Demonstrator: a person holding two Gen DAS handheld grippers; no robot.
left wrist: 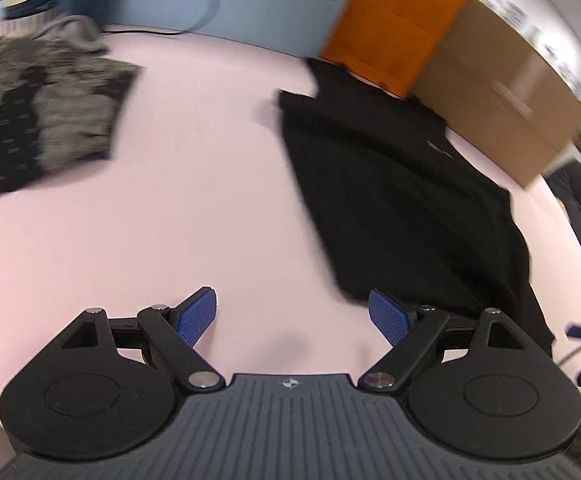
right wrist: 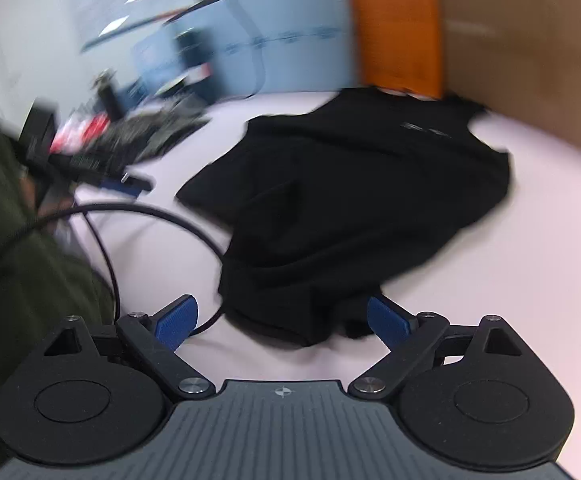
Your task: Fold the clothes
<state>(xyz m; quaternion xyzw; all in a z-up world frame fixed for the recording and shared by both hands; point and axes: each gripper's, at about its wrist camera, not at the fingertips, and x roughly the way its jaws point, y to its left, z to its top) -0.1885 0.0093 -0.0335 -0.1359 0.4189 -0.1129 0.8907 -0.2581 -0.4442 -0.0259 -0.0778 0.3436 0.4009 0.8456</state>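
Pink table (left wrist: 210, 200): both tongs (left wrist: 292, 316) (right wrist: 282, 320) angled down, spread wide.

Left gripper (left wrist: 292, 316): seen from its own camera at the bottom middle of the frame, tilted downward, jaws spread wide, nothing between them.
Left fingers (left wrist: 196, 314): blue ribbed pads on black linkages; the other pad sits right of centre at the same height.
Right gripper (right wrist: 282, 316): bottom middle of its own view, tilted downward, jaws spread wide and gripping nothing.
Right fingers (right wrist: 178, 320): blue pads, one left of centre and one right, facing each other.
Sleeve (right wrist: 6, 240): dark green, blurred, filling the left edge of the right view.
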